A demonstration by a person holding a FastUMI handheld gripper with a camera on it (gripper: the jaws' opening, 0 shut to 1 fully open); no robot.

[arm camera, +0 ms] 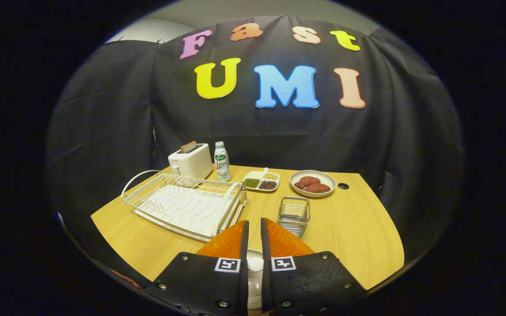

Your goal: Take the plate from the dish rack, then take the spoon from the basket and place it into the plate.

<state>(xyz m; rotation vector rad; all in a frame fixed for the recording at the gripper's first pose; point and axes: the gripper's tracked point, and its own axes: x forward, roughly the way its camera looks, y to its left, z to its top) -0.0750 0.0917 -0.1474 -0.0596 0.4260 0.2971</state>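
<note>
The gripper [253, 228] hangs above the near edge of the wooden tabletop [358, 232], its two fingers drawn close with only a narrow slit between them. Down in that slit, near the base of the fingers, a white spoon [254, 268] shows, its rounded end caught between the two sides; the gripper is clenched on it. An orange plate [286, 241] lies on the tabletop directly under the fingers, its ridged surface showing on either side of them. Just beyond the fingertips to the right stands a small wire basket [294, 215]. To the left, the white dish rack [187, 204] sits with its slots bare. Farther back are a white toaster [190, 163] with a slice of bread poking out, a small bottle [222, 161] beside it, a divided tray of beans [262, 180], and a bowl of reddish meat patties [312, 183].
</note>
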